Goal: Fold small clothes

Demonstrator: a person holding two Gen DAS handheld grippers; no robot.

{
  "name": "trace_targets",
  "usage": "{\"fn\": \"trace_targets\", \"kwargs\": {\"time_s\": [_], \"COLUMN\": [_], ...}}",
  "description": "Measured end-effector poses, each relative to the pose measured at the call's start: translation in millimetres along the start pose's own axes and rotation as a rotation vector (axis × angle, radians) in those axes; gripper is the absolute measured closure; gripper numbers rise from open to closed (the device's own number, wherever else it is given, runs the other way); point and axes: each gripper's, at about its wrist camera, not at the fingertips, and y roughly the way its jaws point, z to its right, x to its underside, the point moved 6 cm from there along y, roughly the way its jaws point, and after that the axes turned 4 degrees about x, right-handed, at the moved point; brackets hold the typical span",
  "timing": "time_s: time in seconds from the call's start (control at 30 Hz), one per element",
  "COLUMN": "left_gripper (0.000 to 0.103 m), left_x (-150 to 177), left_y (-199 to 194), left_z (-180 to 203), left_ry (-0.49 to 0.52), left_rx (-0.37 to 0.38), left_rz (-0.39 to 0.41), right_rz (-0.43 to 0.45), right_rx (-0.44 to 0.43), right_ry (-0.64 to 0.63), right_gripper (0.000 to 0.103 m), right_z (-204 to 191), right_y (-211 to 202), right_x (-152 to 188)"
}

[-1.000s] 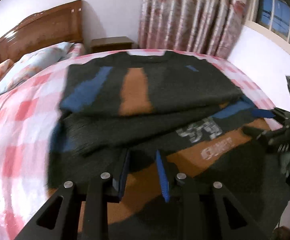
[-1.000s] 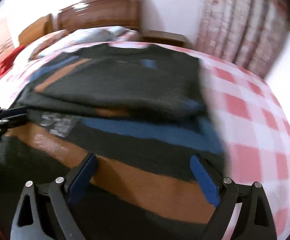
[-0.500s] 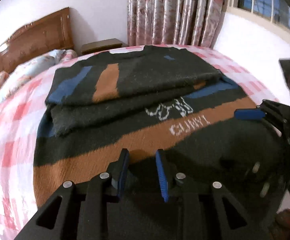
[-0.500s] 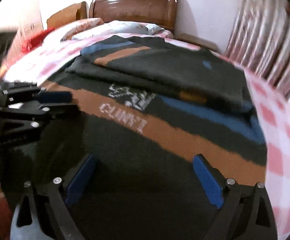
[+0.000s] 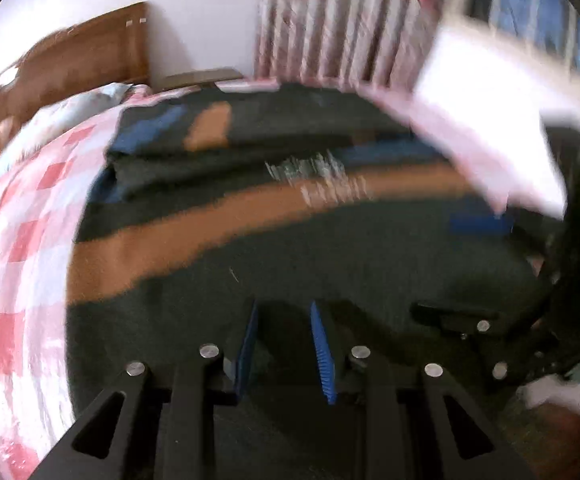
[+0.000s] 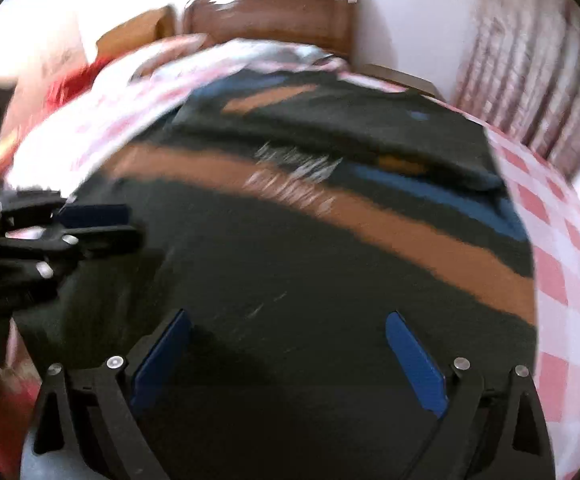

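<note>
the sweater [image 6: 290, 280] on the bed [image 6: 561, 240] has its far part folded over, its near hem unfolded ahead of the narrowly parted left gripper [image 5: 284, 344] and wide-apart right gripper [image 6: 290, 352].

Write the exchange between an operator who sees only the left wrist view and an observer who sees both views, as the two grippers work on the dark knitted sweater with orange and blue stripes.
Operator: In my view, the right gripper is only a blur at the edge. Are its jaws open?
Observer: Yes. The right gripper is wide open in its own view, with the dark knitted sweater with orange and blue stripes lying flat under it and nothing between its blue pads.
Operator: Is there anything beside the pillows that I cannot see?
Observer: Yes. A bright red cloth lies at the far left near the headboard. It is too blurred to identify.
</note>
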Motion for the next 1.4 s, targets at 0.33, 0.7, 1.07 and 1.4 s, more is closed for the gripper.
{"fn": "trace_targets", "kwargs": {"time_s": [0.33, 0.7, 1.07, 1.4], "left_gripper": [0.061, 0.058, 0.058, 0.056], "left_x": [37, 44, 33, 40], "left_y": [-34, -36, -40, -34], "left_z": [-12, -18, -11, -1], "left_ry": [-0.002, -0.011, -0.063, -0.023], "left_rx": [-0.093, -0.07, -0.086, -0.022], "left_rz": [0.039, 0.057, 0.034, 0.046], "right_rz": [0.04, 0.033, 0.047, 0.035], "right_rx": [0.063, 0.062, 0.06, -0.007], "right_ry": [0.133, 0.129, 0.094, 0.011], "right_gripper": [0.0, 0.0, 0.0, 0.0], "right_z": [64, 63, 20, -6], "right_y": [-38, -32, -40, -30], "right_x": [67, 59, 41, 44]}}
